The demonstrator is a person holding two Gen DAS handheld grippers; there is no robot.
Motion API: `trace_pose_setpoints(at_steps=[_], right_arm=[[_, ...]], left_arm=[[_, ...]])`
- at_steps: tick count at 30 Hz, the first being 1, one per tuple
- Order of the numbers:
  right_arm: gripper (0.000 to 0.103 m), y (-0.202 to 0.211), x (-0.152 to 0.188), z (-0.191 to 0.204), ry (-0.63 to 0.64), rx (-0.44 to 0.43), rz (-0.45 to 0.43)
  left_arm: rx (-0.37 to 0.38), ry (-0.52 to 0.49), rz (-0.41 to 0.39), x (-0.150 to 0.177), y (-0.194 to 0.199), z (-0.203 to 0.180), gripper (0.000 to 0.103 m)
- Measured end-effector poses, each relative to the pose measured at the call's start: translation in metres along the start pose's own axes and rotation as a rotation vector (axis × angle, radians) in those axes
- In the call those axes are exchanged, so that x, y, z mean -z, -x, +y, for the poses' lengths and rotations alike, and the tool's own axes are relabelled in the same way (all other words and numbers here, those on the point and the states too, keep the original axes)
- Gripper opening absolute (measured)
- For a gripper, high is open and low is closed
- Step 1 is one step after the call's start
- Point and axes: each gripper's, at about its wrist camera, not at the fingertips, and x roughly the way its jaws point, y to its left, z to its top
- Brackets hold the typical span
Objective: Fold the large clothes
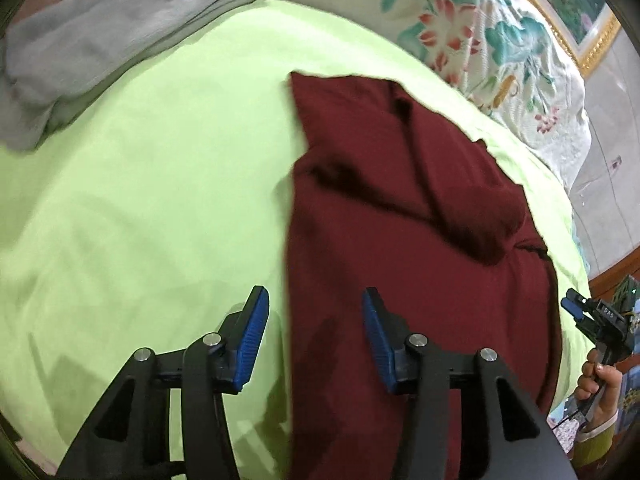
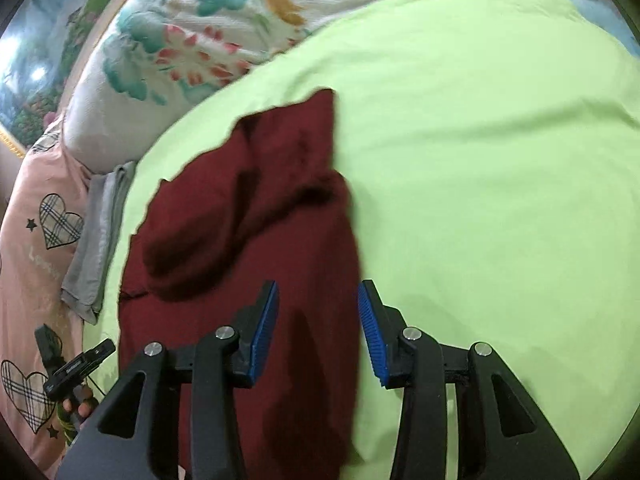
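Note:
A dark red garment point(image 1: 400, 200) lies on the light green sheet point(image 1: 140, 200) as a long folded strip with a rumpled lump across its middle. My left gripper point(image 1: 315, 294) hovers open over the strip's left edge, nothing pinched between its blue pads. In the right wrist view the same garment point(image 2: 260, 220) runs up the left half of the picture. My right gripper point(image 2: 318, 286) stands open above its right edge, pads bare. Each gripper also shows small in the other's view: the right gripper point(image 1: 572, 306) in a hand at the far right, the left gripper point(image 2: 100, 350) at the lower left.
A folded grey cloth point(image 1: 100, 40) lies at the sheet's far edge, also visible as the grey cloth point(image 2: 96, 240). A floral quilt point(image 1: 500, 40) is bunched beyond the garment. Pink bedding with heart prints point(image 2: 40, 240) borders the sheet. A gold-framed picture point(image 1: 580, 12) hangs behind.

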Motion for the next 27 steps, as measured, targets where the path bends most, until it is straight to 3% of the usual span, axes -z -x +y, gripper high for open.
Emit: trace_pose_setpoints(at_steps=[3,6,9,11,12,13,14,19,23,27], right_arm=[[0.043,0.0,0.021,-0.007,-0.014,-0.027,0.066],[0.044,0.004,0.037,0.003,0.033,0.021,0.075],[0.057,0.011,0.048,0.015,0.054,0.043,0.059],[0.059,0.007,0.059,0.027,0.115,0.067,0.092],[0.056,0.005,0.063,0.031,0.139,0.076,0.099],[0.031,0.005,0.067,0.033,0.156,0.071,0.1],[0.017,0.005,0.07,0.032,0.155,0.045,0.108],[0.009,0.043,0.065,-0.02,-0.021,-0.159,0.037],[0.009,0.047,0.069,-0.05,-0.101,-0.255,0.05],[0.03,0.047,0.082,-0.059,-0.094,-0.257,0.069]], left_arm=[[0.006,-0.004,0.05,0.024,0.002,0.011,0.049],[0.017,-0.024,0.057,0.043,0.007,0.007,0.052],[0.044,-0.02,0.07,0.057,0.011,0.005,0.057],[0.044,-0.032,0.075,0.065,0.012,0.003,0.057],[0.041,-0.041,0.076,0.067,0.013,0.002,0.057],[0.04,-0.05,0.077,0.07,0.014,0.001,0.057],[0.042,-0.053,0.079,0.071,0.014,0.0,0.057],[0.067,-0.053,0.087,0.074,0.016,0.0,0.057],[0.092,-0.064,0.089,0.079,0.017,0.001,0.06],[0.111,-0.117,0.096,0.087,0.017,-0.004,0.062]])
